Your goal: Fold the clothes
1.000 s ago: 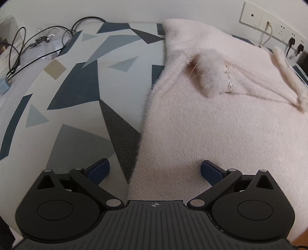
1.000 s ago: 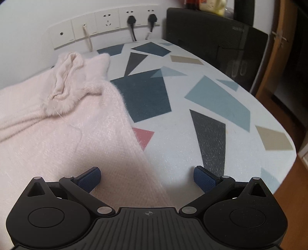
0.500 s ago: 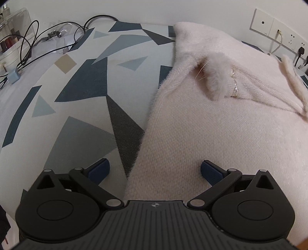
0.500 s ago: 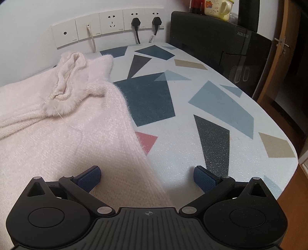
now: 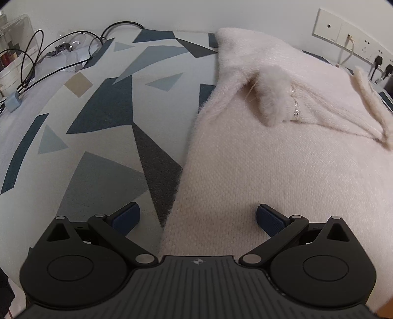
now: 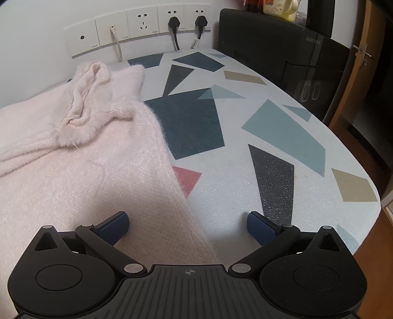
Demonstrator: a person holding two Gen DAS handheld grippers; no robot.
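A fluffy pale pink sweater (image 5: 282, 159) lies flat on a table covered in a geometric-patterned cloth (image 5: 98, 122). A folded sleeve with a fluffy cuff (image 5: 272, 95) rests on top of it. My left gripper (image 5: 197, 217) is open, straddling the sweater's left edge near its hem. In the right wrist view the sweater (image 6: 73, 171) fills the left side, its ribbed collar (image 6: 83, 98) at the back. My right gripper (image 6: 188, 224) is open, straddling the sweater's right edge.
Wall sockets with plugged cables (image 6: 174, 22) run along the back wall. A black box (image 6: 282, 49) stands at the back right. Black cables (image 5: 36, 63) and a clear box (image 5: 14, 34) lie at the far left. The table's edge (image 6: 368, 208) drops off at right.
Both grippers have drawn back and lifted slightly; the views show a bit more of the table and the wall. The sweater has not moved. Both grippers stay open.
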